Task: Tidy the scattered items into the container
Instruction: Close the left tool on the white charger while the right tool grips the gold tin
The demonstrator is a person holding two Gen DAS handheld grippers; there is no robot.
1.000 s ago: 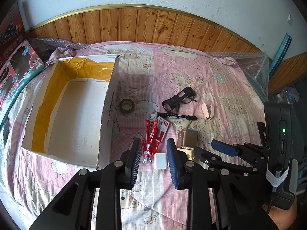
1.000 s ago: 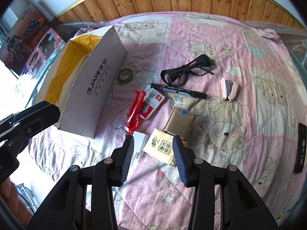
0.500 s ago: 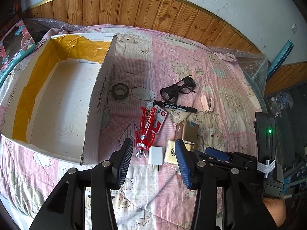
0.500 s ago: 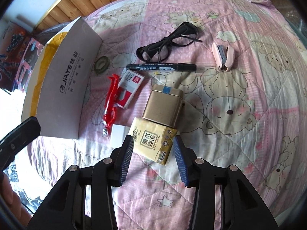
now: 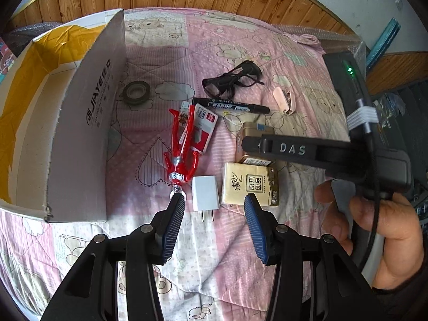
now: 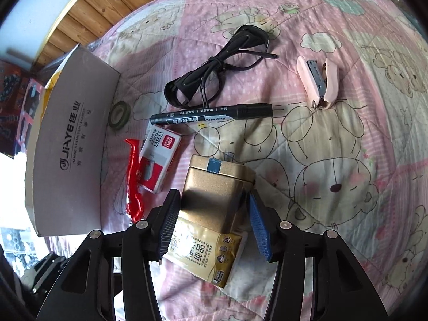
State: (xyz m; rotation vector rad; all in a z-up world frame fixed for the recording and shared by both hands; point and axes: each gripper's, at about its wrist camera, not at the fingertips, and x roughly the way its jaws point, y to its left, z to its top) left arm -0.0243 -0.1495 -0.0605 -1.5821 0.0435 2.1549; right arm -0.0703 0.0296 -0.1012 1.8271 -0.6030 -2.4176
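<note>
Gold tin (image 6: 216,187) sitting on pink quilt (image 6: 347,160) beside tissue pack (image 6: 206,254); right gripper (image 6: 211,224) straddling it, jaws spread, nothing pinched yet. Left gripper (image 5: 214,224) hovering spread above white charger (image 5: 204,192). Next: closing on tin, carrying to cardboard box (image 5: 80,123), judging likely.

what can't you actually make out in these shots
- Gold tin, left wrist view: mostly hidden behind the right hand-held gripper arm.
- White charger: absent from the right wrist view, seemingly behind a finger.
- Tissue pack, right wrist view: left end covered by the gripper's finger.
- Cardboard box: interior hidden by its wall in the right wrist view.
</note>
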